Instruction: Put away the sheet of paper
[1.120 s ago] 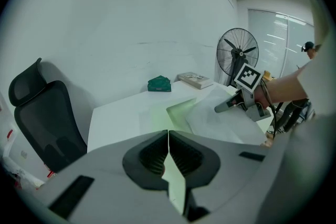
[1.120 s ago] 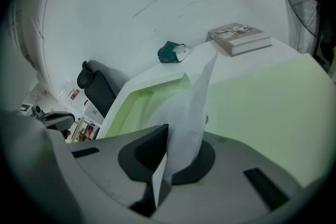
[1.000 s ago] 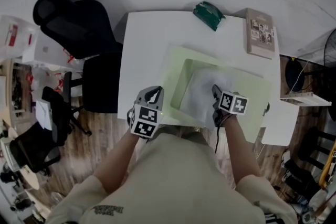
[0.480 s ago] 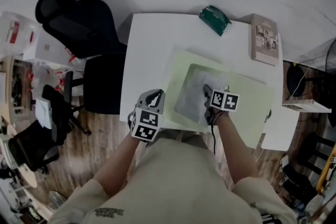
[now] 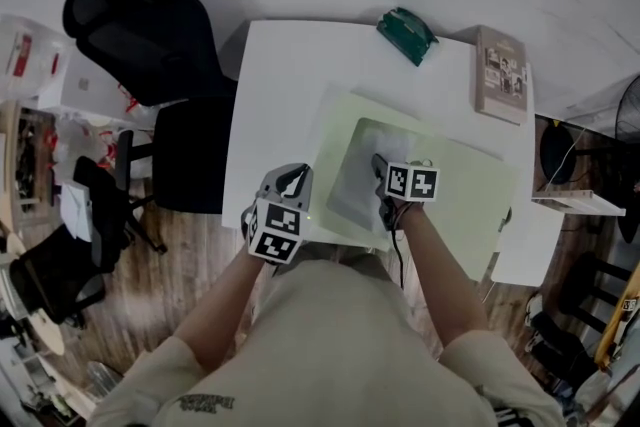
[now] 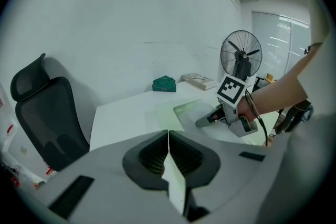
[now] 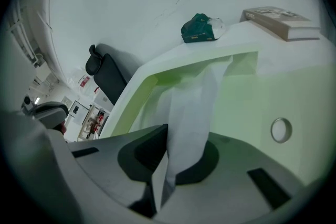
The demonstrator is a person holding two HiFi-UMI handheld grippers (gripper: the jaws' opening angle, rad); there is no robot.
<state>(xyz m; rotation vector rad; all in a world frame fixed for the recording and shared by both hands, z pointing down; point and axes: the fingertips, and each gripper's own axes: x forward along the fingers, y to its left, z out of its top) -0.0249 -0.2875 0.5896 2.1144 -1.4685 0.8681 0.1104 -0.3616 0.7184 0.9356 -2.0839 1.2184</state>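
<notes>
A light green plastic folder lies on the white table. The white sheet of paper sits partly inside it, near its left end. My right gripper is shut on the near edge of the sheet; in the right gripper view the paper runs from the closed jaws of the right gripper into the folder. My left gripper is at the folder's near left corner. In the left gripper view the left gripper is shut on a thin green folder edge.
A teal pouch and a book lie at the table's far edge. A black office chair stands to the left. A fan stands beyond the table's right end. The folder has a round snap button.
My right gripper has moved left and a little nearer with the paper, dragging the sheet toward the folder's left end. The left gripper has stayed in place.
</notes>
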